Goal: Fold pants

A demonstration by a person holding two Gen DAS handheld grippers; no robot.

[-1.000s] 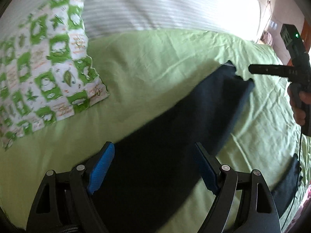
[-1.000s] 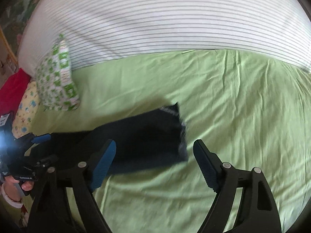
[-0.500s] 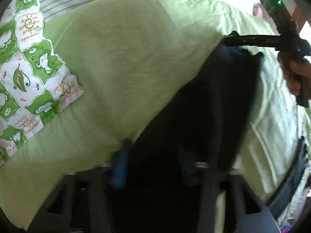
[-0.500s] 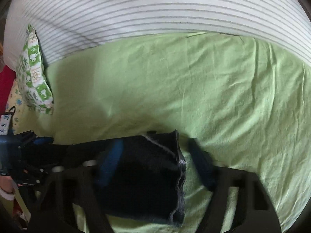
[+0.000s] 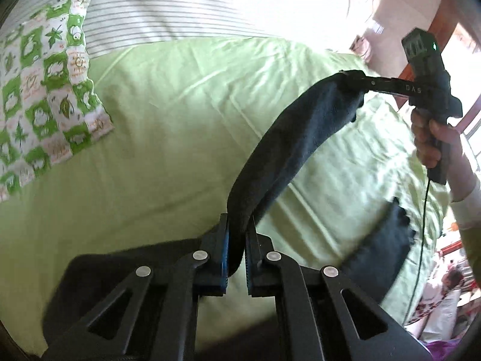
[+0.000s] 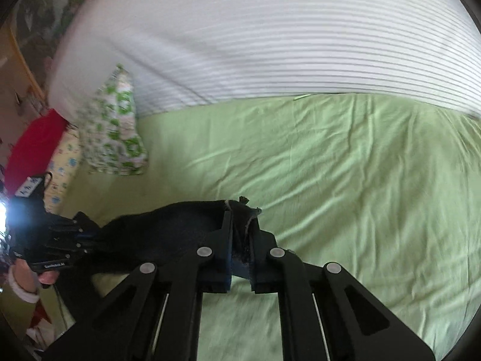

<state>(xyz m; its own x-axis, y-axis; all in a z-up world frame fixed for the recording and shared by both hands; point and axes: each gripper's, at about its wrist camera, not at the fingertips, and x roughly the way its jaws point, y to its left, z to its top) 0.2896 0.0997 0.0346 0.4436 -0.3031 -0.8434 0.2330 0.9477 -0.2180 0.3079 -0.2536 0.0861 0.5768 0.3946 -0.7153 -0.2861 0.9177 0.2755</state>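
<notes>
Dark navy pants (image 5: 294, 138) hang stretched between my two grippers above a green bed sheet (image 5: 168, 150). My left gripper (image 5: 239, 228) is shut on one end of the pants. My right gripper (image 6: 242, 225) is shut on the frayed hem end of the pants (image 6: 180, 225). In the left wrist view the right gripper (image 5: 354, 78) shows at upper right, pinching the cloth. In the right wrist view the left gripper (image 6: 81, 234) shows at far left. Another part of the pants (image 5: 381, 240) lies on the sheet at right.
A green and white patterned pillow (image 5: 42, 96) lies at the left of the bed; it also shows in the right wrist view (image 6: 111, 132). A white striped blanket (image 6: 270, 45) covers the far side. A red cushion (image 6: 33, 141) is at far left.
Both grippers were open over the pants lying flat. They came down, shut on the two ends and lifted the pants off the sheet.
</notes>
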